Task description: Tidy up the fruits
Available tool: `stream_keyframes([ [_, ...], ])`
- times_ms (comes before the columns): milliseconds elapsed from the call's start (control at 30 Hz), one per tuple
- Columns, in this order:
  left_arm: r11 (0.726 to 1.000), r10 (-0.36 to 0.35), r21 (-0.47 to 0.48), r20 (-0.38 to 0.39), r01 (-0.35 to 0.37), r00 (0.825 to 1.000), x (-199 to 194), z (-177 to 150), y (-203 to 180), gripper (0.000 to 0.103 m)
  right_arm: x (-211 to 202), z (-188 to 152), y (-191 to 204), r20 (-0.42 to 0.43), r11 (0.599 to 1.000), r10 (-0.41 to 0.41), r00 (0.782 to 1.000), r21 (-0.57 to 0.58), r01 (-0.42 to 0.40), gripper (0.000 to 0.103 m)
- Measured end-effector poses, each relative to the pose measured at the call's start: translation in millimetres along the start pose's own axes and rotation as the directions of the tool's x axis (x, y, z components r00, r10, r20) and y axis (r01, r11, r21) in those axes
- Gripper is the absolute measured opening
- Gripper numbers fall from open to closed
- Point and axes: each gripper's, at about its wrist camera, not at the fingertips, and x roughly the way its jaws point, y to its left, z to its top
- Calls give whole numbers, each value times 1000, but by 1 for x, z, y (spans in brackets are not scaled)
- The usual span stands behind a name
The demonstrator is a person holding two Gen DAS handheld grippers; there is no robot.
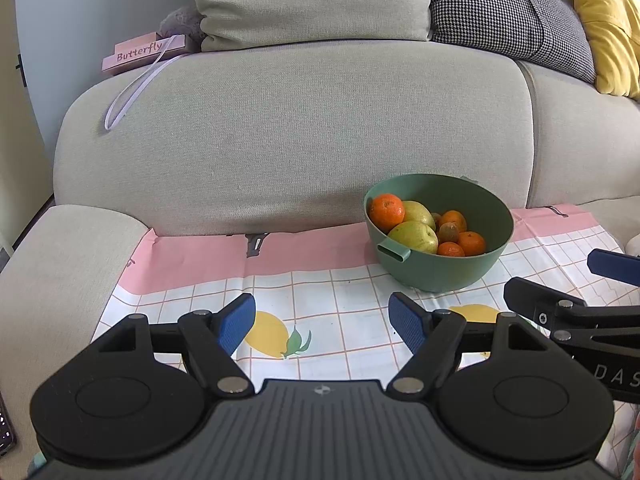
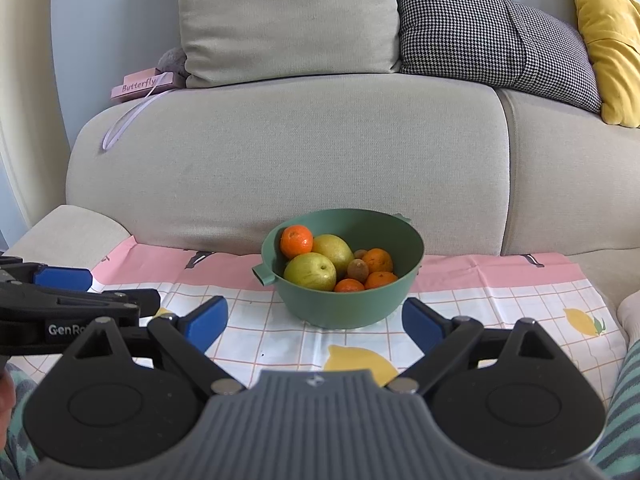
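Right gripper (image 2: 315,326) just before bowl (image 2: 344,308)

The word "Butterfly" stands in dark letters on a pink box (image 1: 144,53) in the upper left of both views. The left gripper (image 2: 66,308) shows "GenRo", cut off. The right gripper (image 1: 576,300) shows "DAS", also cut off.

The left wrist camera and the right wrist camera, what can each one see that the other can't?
Only the left wrist view shows a dark device at the bottom left edge. Only the right wrist view shows a second whole lemon print and striped fabric on the right. Both show the green bowl of oranges, pears and kiwis, the checked cloth, the sofa cushions, the pink Butterfly box, and open jaws on both grippers.
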Motion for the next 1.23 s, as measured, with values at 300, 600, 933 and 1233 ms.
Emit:
stream_keyframes([
  [300, 1000, 5, 0, 4, -5, 1000, -2, 0, -1, 89, 0, -1, 0, -2, 1000, 3, 1000, 0, -3, 91],
  [600, 999, -16, -40, -1, 16, 1000, 0, 0, 2, 89, 0, -4, -1, -10, 1000, 5, 1000, 0, -5, 91],
  [933, 999, 2, -40, -1, -2, 1000, 0, 0, 2, 89, -1, -6, 0, -16, 1000, 4, 1000, -1, -4, 91],
  [1233, 999, 13, -48, 14, -12, 1000, -3, 0, 3, 89, 0, -4, 0, -18, 1000, 5, 1000, -2, -6, 91],
])
